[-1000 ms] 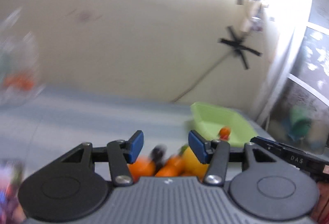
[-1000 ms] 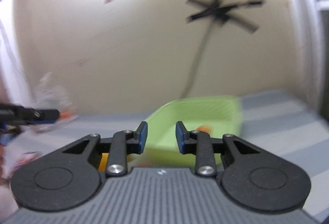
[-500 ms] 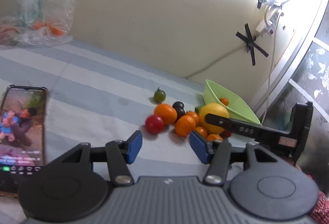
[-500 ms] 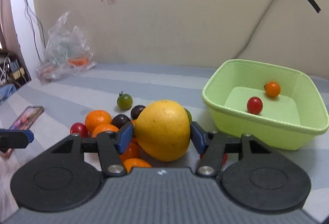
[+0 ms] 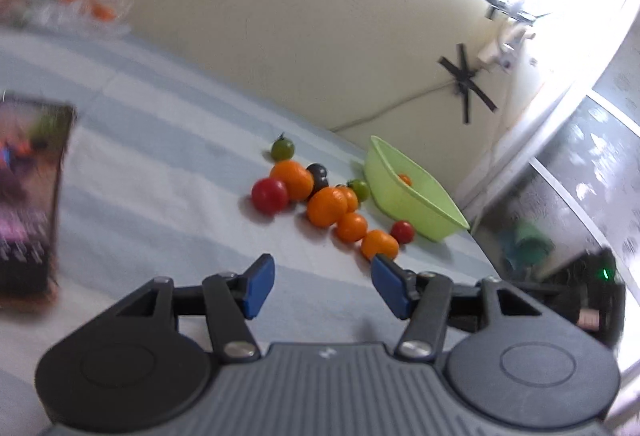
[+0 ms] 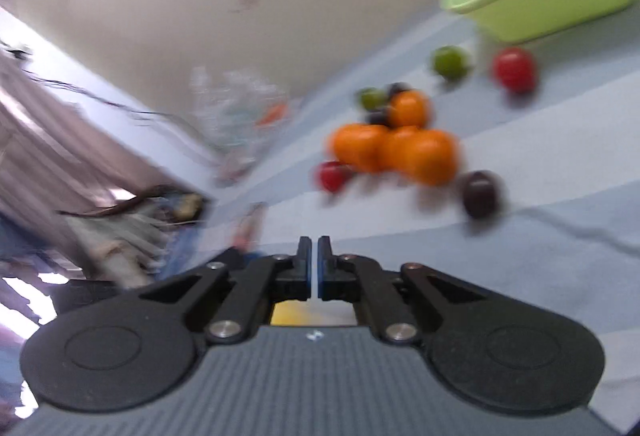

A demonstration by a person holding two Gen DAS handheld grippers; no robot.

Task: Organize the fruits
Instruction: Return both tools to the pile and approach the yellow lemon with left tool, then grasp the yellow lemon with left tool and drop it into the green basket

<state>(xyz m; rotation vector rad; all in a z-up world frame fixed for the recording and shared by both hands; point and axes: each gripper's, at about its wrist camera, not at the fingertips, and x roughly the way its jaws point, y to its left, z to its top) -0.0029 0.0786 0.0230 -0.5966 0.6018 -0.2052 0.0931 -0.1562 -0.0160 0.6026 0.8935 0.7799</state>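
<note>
With the fruit pile (image 5: 320,196) mid-frame, both grippers hover over the striped cloth (image 5: 160,172).

Left gripper (image 5: 322,286) stands apart, nothing between its blue pads, aimed at the oranges and tomatoes; the green tub (image 5: 416,204) sits right of them. Right gripper (image 6: 314,268) has just snapped together, empty; its blurred view puts the tub (image 6: 540,8) upper right, and a yellow patch beneath the jaws is possibly fruit.
</note>
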